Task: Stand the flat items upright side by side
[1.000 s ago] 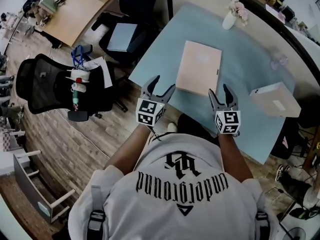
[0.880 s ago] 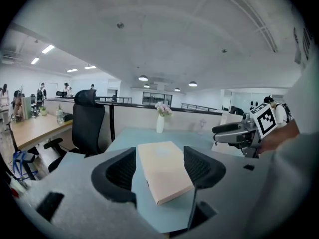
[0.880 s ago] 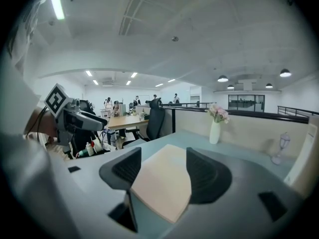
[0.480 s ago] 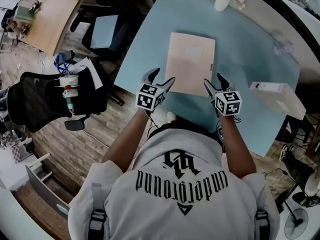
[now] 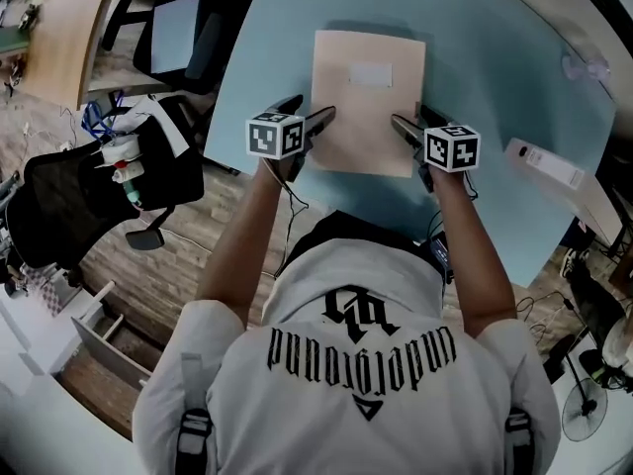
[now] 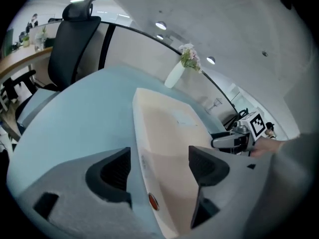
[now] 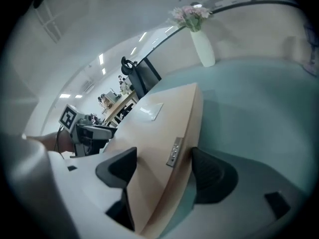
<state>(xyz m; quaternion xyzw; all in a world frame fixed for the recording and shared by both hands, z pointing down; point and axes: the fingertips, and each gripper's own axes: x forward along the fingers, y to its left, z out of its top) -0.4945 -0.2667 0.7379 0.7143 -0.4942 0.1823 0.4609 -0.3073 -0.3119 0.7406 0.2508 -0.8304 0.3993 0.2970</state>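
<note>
A: Head view: beige folder (image 5: pixel 368 102) lies flat on the tabletop (image 5: pixel 495 67), top centre. Left gripper (image 5: pixel 318 117) and right gripper (image 5: pixel 404 124) flank its lower corners. Jaws have just been opening, nothing clamped.
B: Left gripper view?
A: Folder's side edge sits between the spread jaws, pads off it. A shallow bite could let it pivot out on the lift.
B: Right gripper view?
A: Same: clasp (image 7: pixel 174 152) edge sits between released jaws. Uneven closing could skew the folder.
</note>
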